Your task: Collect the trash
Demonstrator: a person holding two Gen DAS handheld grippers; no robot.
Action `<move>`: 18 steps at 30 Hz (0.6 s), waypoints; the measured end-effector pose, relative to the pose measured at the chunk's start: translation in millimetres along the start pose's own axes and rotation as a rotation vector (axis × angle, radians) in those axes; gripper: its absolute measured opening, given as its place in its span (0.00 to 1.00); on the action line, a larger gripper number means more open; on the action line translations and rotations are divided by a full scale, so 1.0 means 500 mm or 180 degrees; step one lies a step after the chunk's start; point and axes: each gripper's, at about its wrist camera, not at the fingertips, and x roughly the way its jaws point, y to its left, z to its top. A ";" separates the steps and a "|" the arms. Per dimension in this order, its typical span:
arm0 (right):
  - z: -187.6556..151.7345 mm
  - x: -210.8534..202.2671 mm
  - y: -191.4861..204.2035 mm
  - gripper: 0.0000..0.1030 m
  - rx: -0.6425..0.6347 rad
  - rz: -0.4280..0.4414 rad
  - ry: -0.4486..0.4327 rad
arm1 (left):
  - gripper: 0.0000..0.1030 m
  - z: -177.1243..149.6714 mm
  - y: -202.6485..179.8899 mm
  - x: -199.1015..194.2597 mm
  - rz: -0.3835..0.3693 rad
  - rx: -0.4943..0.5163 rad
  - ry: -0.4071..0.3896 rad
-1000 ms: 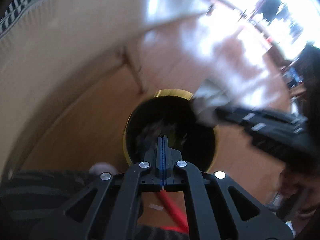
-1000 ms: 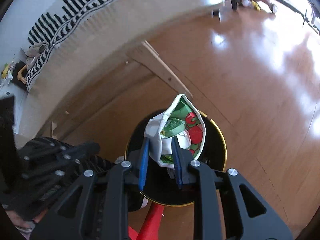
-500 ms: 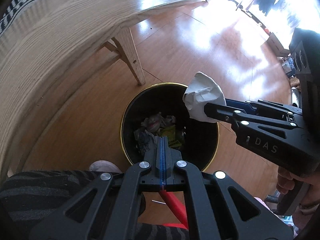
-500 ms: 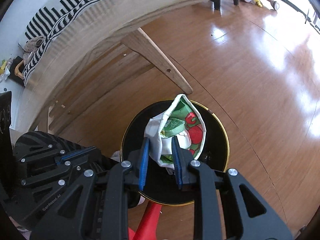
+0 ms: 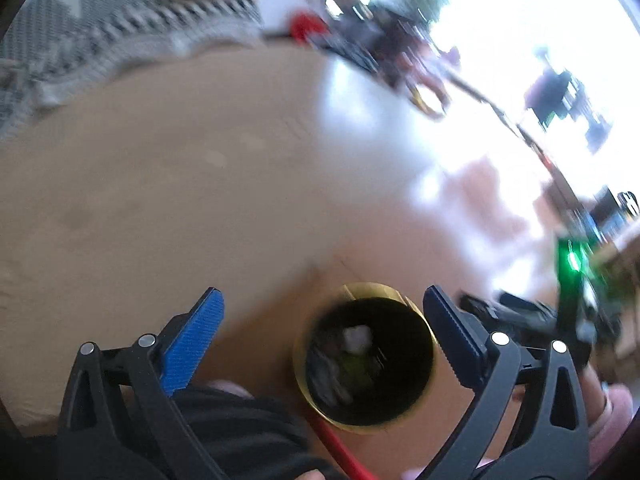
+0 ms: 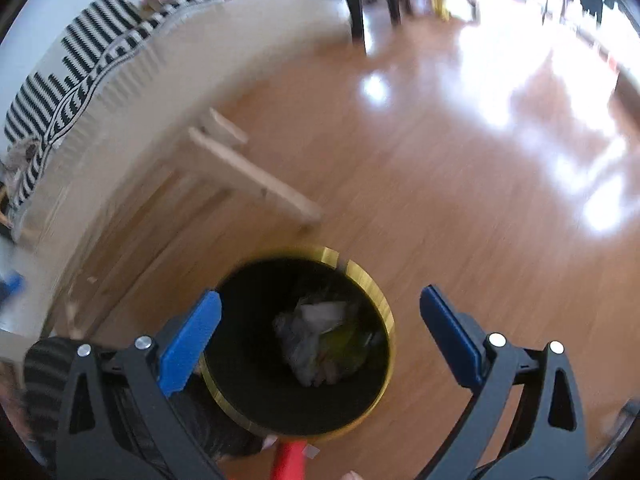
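Note:
A round black trash bin with a gold rim stands on the wooden floor, holding crumpled wrappers and paper. It also shows in the blurred left wrist view, with trash inside. My right gripper is open and empty, high above the bin's mouth. My left gripper is open and empty, above the bin and the table edge. The right gripper's black body shows at the right of the left wrist view.
A light wooden table with slanted legs stands beside the bin, a striped cloth on its far side. A red handle lies by the bin. Dark furniture legs stand far back on the glossy floor.
My right gripper opened and dropped the red-and-green wrapper into the bin. My left gripper opened too. Both grippers rose and tilted up, away from the bin.

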 end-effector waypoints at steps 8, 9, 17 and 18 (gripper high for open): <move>0.115 -0.059 0.286 0.93 -0.1006 0.0418 -0.0924 | 0.94 0.060 0.245 -0.113 0.1237 -0.0390 -0.0539; 0.130 -0.053 0.326 0.93 -0.1040 0.0489 -0.0937 | 0.94 0.059 0.285 -0.118 0.1359 -0.0464 -0.0552; 0.226 0.040 0.738 0.93 -0.1234 0.0904 -0.0676 | 0.94 0.069 0.480 -0.135 0.1773 -0.0581 -0.0598; 0.227 0.046 0.771 0.93 -0.1228 0.0984 -0.0583 | 0.94 0.068 0.511 -0.131 0.1856 -0.0631 -0.0605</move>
